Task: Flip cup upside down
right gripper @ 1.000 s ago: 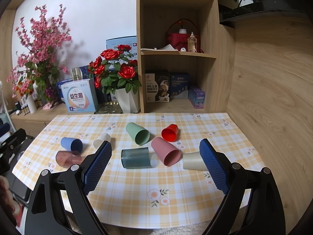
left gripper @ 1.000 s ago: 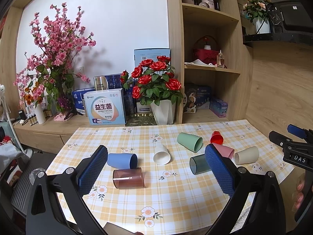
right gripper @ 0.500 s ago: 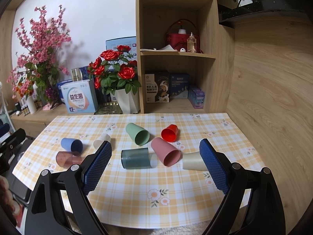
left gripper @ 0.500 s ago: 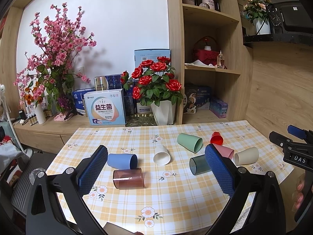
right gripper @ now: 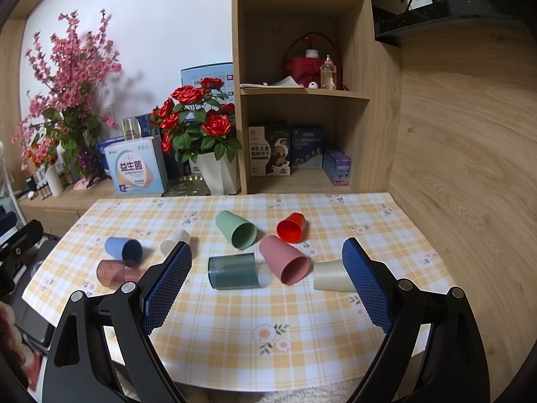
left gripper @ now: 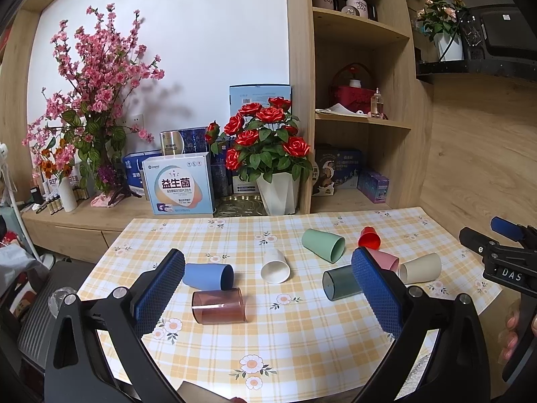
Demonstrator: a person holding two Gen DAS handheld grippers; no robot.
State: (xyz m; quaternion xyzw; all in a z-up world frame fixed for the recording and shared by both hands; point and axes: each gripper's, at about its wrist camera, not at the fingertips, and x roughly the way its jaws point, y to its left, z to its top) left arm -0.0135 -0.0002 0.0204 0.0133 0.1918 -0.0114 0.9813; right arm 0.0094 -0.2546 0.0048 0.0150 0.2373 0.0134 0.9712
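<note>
Several plastic cups lie on their sides on a yellow checked tablecloth (left gripper: pixel 302 336): blue (left gripper: pixel 208 276), brown see-through (left gripper: pixel 218 306), white (left gripper: pixel 275 265), green (left gripper: pixel 323 244), red (left gripper: pixel 369 236), dark teal (left gripper: pixel 339 282), pink (left gripper: pixel 384 259) and cream (left gripper: pixel 419 268). My left gripper (left gripper: pixel 268 288) is open and empty, held above the table's near edge. My right gripper (right gripper: pixel 268 285) is open and empty too, over the near edge, with the teal cup (right gripper: pixel 233 270) and pink cup (right gripper: pixel 283 263) seen between its fingers.
A white pot of red roses (left gripper: pixel 268 154) and boxes (left gripper: pixel 179 189) stand on the sideboard behind the table. A wooden shelf unit (right gripper: pixel 302 84) rises at the back right. Pink blossom branches (left gripper: pixel 94 107) stand at the left.
</note>
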